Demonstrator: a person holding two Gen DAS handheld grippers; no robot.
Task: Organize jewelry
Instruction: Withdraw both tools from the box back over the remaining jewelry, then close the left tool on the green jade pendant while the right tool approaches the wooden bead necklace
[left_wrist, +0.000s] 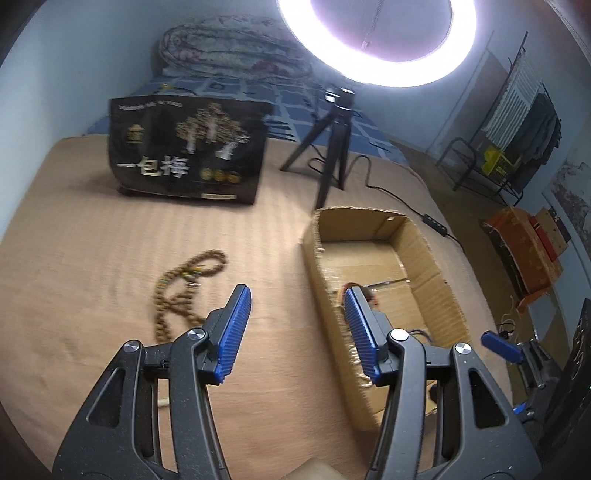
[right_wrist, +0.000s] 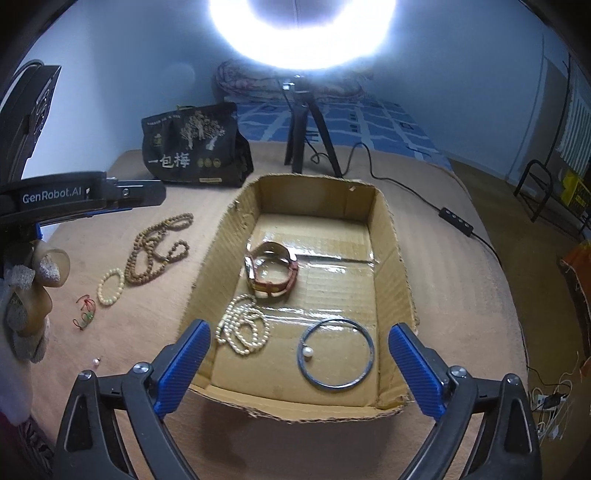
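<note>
Both pairs of fingers stand spread with nothing between them: our left gripper (left_wrist: 297, 306) hangs over the tan bedcover with one finger (left_wrist: 236, 325) toward the beads and the other over the box wall, and our right gripper (right_wrist: 299, 354) frames the near end of the cardboard box (right_wrist: 391, 236).

What remains to gather lies left of the box on the cover: a long wooden bead strand (right_wrist: 157, 247) in loose loops, a small cream bead bracelet (right_wrist: 110, 286) just beside it, a red and green trinket (right_wrist: 85, 312) nearer us, and a tiny pink pearl (right_wrist: 96, 362) by itself. We judge the strand to be the left gripper's next pick. It is limp and will drape, so we should close on a spot where two loops cross or bunch, lift high enough that the tail clears the box's ragged cut edge, and lower it onto bare floor.

Inside the box sit a red-brown strap bracelet (right_wrist: 271, 273) standing in a stiff curl, a heaped cream pearl strand (right_wrist: 243, 328), and a thin dark metal hoop (right_wrist: 336, 354) carrying one white pearl. The floor is corrugated board patched with glossy tape, slick under the light.

Farther back stand a black printed bag (right_wrist: 192, 147), a tripod (right_wrist: 306, 136) under a ring light (right_wrist: 303, 33), and its cable with an inline switch (right_wrist: 456, 218).
</note>
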